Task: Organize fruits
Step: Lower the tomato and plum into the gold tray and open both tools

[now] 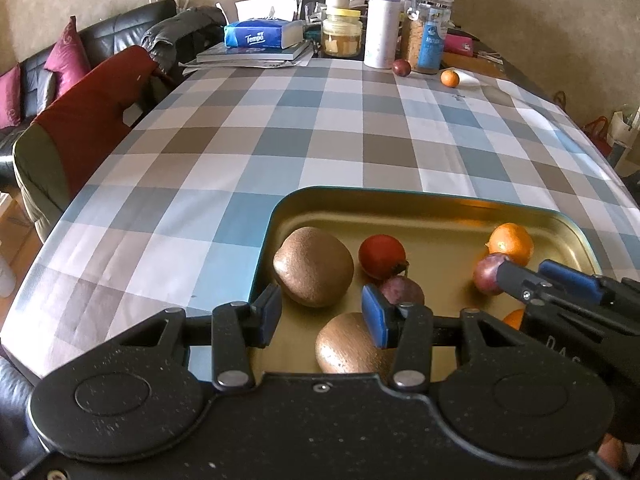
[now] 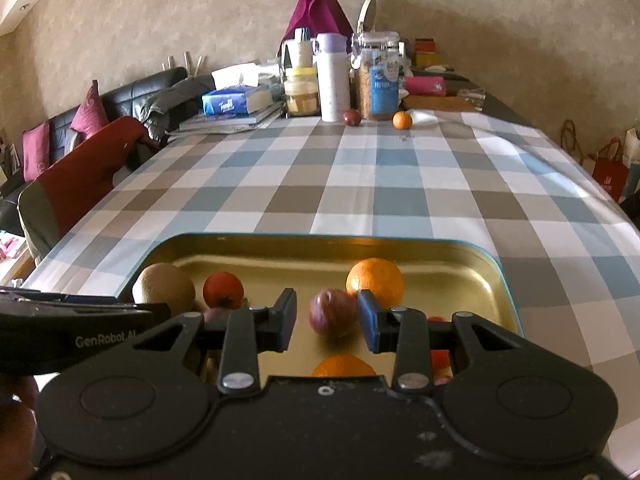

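Two kiwis (image 1: 314,266) sit at the gold tray's (image 1: 440,208) left edge in our left wrist view; our left gripper (image 1: 322,318) hangs unclenched above them, grasping nothing. From the right wrist, our right gripper (image 2: 328,320) stands released around a purple plum (image 2: 332,316), pads apart from it, beside an orange (image 2: 376,280) near the tray's far edge.

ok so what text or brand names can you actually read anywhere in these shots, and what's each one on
"Tempo": on the blue tissue pack atop the stacked books.
"GenRobot.AI": on the black body of the left gripper, seen from the right wrist view.
"D A S": partial letters on the black right gripper, rest cut off.
Blue label on the clear glass clip-top jar: too blurred to read.
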Motion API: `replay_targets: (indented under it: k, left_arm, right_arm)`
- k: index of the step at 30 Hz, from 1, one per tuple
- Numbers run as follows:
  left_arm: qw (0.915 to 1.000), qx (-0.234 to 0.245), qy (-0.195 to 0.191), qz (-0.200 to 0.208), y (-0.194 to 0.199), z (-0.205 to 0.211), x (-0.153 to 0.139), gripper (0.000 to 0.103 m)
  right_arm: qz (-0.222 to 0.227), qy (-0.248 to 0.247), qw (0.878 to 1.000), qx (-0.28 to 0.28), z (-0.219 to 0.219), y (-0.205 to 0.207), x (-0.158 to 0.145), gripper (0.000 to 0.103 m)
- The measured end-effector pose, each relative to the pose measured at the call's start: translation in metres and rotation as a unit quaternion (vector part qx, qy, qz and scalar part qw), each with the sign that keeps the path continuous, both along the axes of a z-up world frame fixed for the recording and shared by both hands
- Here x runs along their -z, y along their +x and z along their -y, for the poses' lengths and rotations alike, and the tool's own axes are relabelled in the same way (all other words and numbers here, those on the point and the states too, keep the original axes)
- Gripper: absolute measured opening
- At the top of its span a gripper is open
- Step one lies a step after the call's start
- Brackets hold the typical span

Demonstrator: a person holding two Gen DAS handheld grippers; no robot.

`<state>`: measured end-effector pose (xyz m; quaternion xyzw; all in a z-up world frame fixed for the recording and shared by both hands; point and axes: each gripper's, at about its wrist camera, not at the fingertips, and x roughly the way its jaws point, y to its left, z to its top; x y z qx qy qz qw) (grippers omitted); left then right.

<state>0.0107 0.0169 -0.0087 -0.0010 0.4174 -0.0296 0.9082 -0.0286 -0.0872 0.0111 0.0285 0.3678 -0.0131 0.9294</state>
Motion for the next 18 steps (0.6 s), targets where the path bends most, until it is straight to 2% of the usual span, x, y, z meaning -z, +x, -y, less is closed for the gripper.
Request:
replay_targets:
  k: [11, 18]
  left_arm:
    - [0.9998, 0.017, 0.009, 0.003, -0.018, 0.012, -0.004, 0.053]
    - [0.9996, 0.025, 0.008, -0.011, -0.031, 0.016, -0.006, 0.053]
  right_arm:
    - [-0.001, 0.015, 1.000, 0.016, 0.007, -0.016, -0.011, 0.037]
    - [-0.044, 0.008, 0.999, 0.025, 0.008, -0.027, -0.013, 0.037]
